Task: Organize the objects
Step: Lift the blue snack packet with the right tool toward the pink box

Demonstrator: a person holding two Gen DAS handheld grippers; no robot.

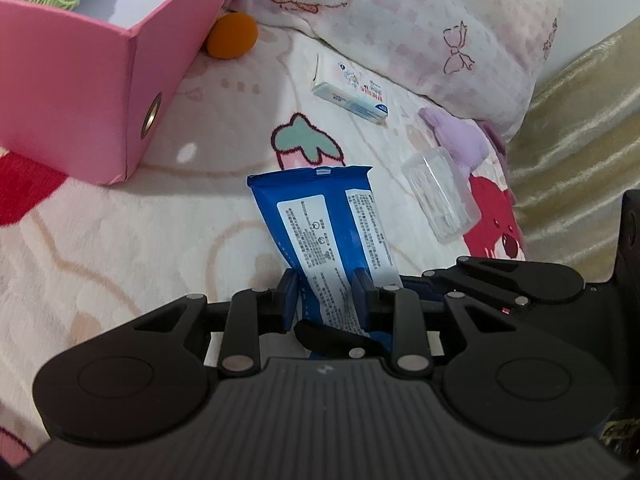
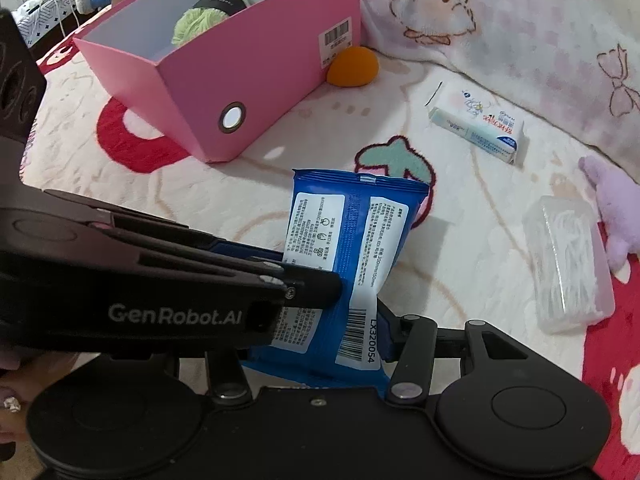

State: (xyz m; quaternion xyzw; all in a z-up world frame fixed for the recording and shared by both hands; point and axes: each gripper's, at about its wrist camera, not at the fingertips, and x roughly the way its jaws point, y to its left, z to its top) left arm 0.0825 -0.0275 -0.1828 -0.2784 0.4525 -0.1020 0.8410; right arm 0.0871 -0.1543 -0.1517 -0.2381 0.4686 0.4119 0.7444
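Observation:
A blue wipes packet [image 1: 320,220] [image 2: 352,232] stands tilted off the patterned blanket, label side towards me. My left gripper [image 1: 326,284] is shut on its lower half, both blue pads pressing its sides. In the right wrist view the left gripper reaches in from the left and pinches the packet's middle. My right gripper [image 2: 316,340] holds the packet's bottom end. Its right pad [image 2: 384,330] presses the barcode edge, and its other finger is hidden behind the left gripper. A pink box [image 1: 80,92] [image 2: 192,96] stands open at the upper left with green yarn [image 2: 204,20] inside.
An orange ball [image 1: 232,36] [image 2: 352,68] lies against the box. A white tissue pack [image 1: 352,88] [image 2: 480,124], a clear plastic case [image 1: 440,192] [image 2: 568,264] and a purple plush toy [image 1: 460,136] [image 2: 616,208] lie to the right. A pillow [image 1: 420,12] rises behind.

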